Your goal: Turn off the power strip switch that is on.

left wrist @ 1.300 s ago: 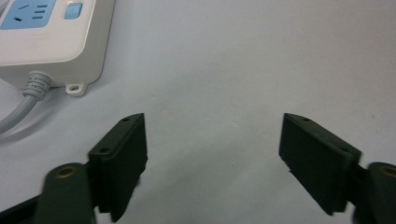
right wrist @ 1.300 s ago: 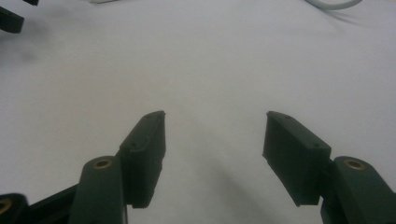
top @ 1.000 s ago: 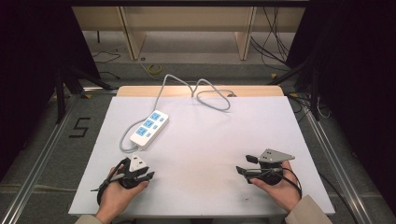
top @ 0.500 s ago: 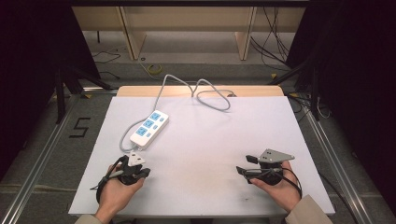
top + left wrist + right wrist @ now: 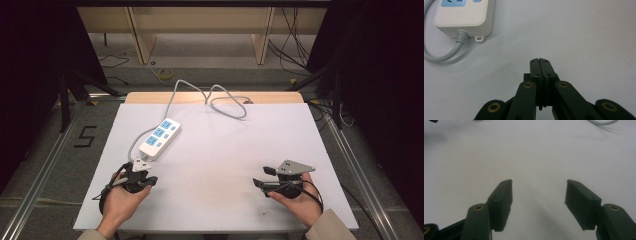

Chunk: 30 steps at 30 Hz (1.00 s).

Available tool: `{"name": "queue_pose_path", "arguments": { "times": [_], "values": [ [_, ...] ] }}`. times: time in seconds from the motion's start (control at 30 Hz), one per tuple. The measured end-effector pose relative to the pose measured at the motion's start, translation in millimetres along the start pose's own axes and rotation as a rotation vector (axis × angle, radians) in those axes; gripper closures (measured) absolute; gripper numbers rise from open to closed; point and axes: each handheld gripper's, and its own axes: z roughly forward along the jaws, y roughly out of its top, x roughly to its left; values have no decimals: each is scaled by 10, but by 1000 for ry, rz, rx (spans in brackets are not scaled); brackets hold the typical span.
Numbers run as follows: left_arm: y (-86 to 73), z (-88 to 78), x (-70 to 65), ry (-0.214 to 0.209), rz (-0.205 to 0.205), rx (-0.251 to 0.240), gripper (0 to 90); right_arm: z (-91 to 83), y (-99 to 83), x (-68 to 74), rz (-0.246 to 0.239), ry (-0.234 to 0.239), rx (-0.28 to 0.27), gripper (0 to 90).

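A white power strip (image 5: 160,138) with blue sockets lies on the left half of the white table (image 5: 225,150); its near end (image 5: 465,16) fills the upper left of the left gripper view. Its grey cable (image 5: 220,97) loops along the table's far edge, and another stretch (image 5: 439,53) curls out of the strip's near end. My left gripper (image 5: 145,172) sits in a hand just short of the strip, jaws pressed together with nothing between them (image 5: 540,61). My right gripper (image 5: 260,184) rests at the near right, jaws wide apart over bare table (image 5: 537,192).
Beyond the table's far edge stand wooden shelf legs (image 5: 140,37) and loose cables (image 5: 295,30) on the floor. Metal rails (image 5: 45,165) run along both sides of the table. A "5" mark (image 5: 85,136) is on the floor at left.
The left hand and its gripper have shifted slightly toward the near edge and turned a little. The right gripper has stayed put.
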Motion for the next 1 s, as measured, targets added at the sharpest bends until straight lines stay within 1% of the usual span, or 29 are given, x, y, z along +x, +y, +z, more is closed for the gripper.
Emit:
{"name": "queue_pose_path", "arguments": {
  "times": [0.1,0.13,0.2,0.4,0.5,0.7,0.8,1.0],
  "values": [
    [11,12,15,4,-5,2,896,-2,-2,-3,-3,1,0,395],
    [22,14,29,5,2,9,896,-5,-2,-5,-3,-1,-3,395],
    [26,20,29,7,-4,5,896,-7,-2,-4,-3,-2,-4,395],
    [65,21,56,21,1,2,896,-10,-2,0,-1,-4,-3,396],
    [78,30,75,38,14,-2,896,-8,-4,3,-2,-2,-2,396],
    [106,44,99,50,33,8,896,-9,-4,4,-2,-3,-3,396],
    [124,46,113,51,24,6,896,-9,-6,4,-2,-3,-2,396],
    [172,54,138,62,25,14,896,-7,-5,6,-2,-3,-2,396]
  ]
}}
